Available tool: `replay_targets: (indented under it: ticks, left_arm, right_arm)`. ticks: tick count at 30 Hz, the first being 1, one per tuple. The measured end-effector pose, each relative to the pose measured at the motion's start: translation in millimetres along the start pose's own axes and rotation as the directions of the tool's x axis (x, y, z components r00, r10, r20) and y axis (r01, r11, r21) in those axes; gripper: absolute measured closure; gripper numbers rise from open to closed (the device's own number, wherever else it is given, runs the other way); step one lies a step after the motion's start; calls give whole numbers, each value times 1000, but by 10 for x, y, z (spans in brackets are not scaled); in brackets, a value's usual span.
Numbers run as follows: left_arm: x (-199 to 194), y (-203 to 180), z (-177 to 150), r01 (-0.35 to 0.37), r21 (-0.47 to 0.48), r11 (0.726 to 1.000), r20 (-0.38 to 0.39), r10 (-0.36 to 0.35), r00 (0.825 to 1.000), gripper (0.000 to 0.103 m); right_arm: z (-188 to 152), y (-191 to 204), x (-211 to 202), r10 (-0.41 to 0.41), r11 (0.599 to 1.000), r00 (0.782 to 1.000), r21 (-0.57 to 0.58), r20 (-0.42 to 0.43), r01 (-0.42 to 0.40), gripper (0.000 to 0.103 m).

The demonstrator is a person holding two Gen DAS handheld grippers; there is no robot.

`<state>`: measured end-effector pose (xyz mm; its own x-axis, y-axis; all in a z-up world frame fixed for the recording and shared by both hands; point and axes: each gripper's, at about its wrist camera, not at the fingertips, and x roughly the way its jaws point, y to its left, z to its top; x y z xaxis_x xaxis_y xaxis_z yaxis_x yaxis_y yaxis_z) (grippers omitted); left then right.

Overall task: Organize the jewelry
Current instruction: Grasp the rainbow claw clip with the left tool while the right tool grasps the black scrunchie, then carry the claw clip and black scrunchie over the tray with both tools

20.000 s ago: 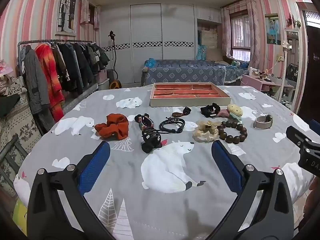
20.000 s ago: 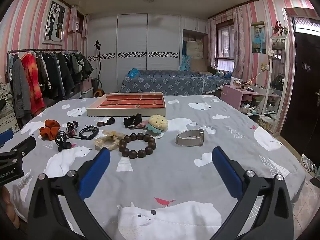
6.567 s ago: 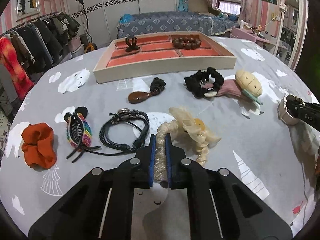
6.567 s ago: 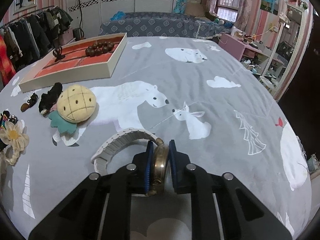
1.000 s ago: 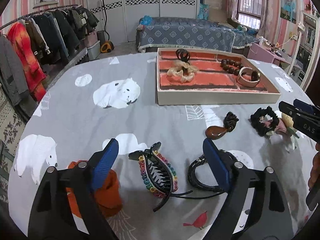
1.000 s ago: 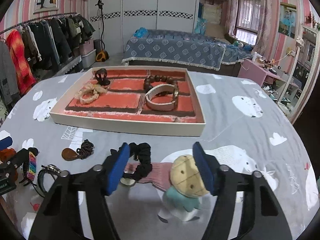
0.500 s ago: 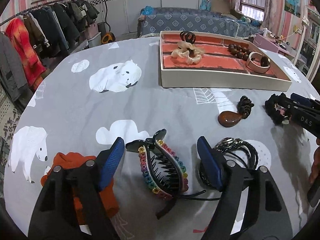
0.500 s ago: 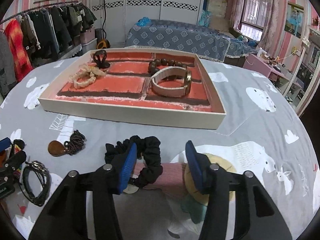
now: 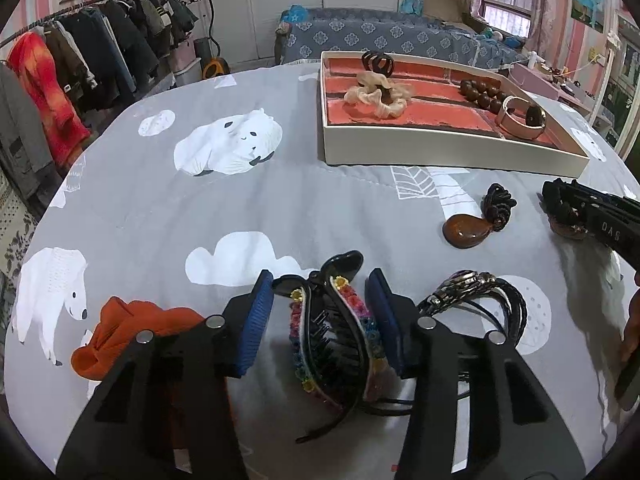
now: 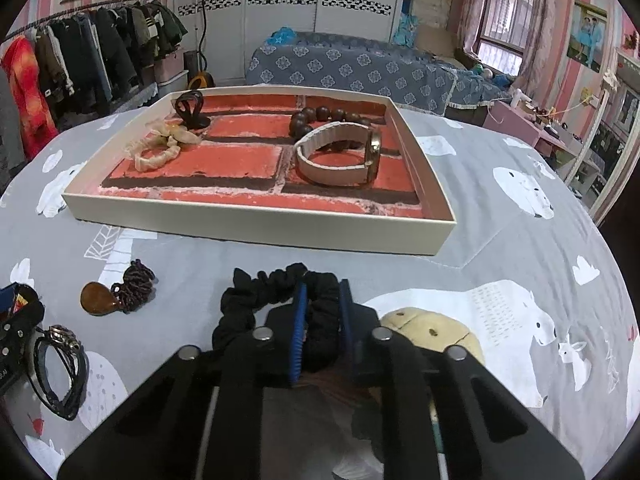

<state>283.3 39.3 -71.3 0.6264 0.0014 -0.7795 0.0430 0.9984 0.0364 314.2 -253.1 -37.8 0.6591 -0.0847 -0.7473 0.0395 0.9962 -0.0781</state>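
A black claw clip with rainbow beads [image 9: 328, 320] lies on the grey bear-print cloth between the blue pads of my left gripper [image 9: 320, 320]. Its jaws are closing; the right pad touches the clip, while a gap shows at the left pad [image 9: 256, 320]. My right gripper [image 10: 321, 320] is closing with its pads squeezing a black scrunchie [image 10: 256, 296] that rests on the cloth. Just beyond stands the cream tray [image 10: 260, 220] with a red brick-pattern floor. It holds a cream scrunchie [image 10: 160, 148], a small black clip [image 10: 190, 110], dark wooden beads [image 10: 320, 116] and a white-strap watch [image 10: 340, 160].
An orange scrunchie [image 9: 132, 336] lies left of the left gripper and black cord bracelets [image 9: 488, 300] lie to its right. A brown pendant [image 9: 466, 232] lies nearer the tray [image 9: 440, 152]. A plush pineapple-bun clip [image 10: 432, 336] sits beside the right gripper. A clothes rack [image 9: 80, 72] and a bed [image 9: 400, 40] stand beyond.
Both grippers came down toward the cloth. The right jaws narrowed from wide apart onto the black scrunchie. The left jaws narrowed around the rainbow claw clip.
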Motion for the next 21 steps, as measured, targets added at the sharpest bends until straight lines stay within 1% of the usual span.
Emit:
replay_targets:
  ticks: [4, 6, 16, 21]
  left_arm:
    - [-26, -5, -6, 2, 1, 1000, 7, -2, 1000, 57]
    - [-48, -1, -3, 3, -3, 1000, 14, -3, 1000, 57]
    - [-367, 23, 73, 20, -15, 1000, 90, -18, 996, 62]
    - [-464, 10, 116, 28, -15, 1000, 106, -26, 994, 62]
  right_arm:
    - [0, -48, -51, 10, 1000, 1000, 21, 19, -11, 91]
    - [5, -77, -92, 30, 999, 999, 35, 31, -31, 91]
    - [137, -110, -424, 69, 997, 993, 30, 97, -73, 91]
    - [179, -110, -535, 85, 996, 990, 24, 114, -88, 91]
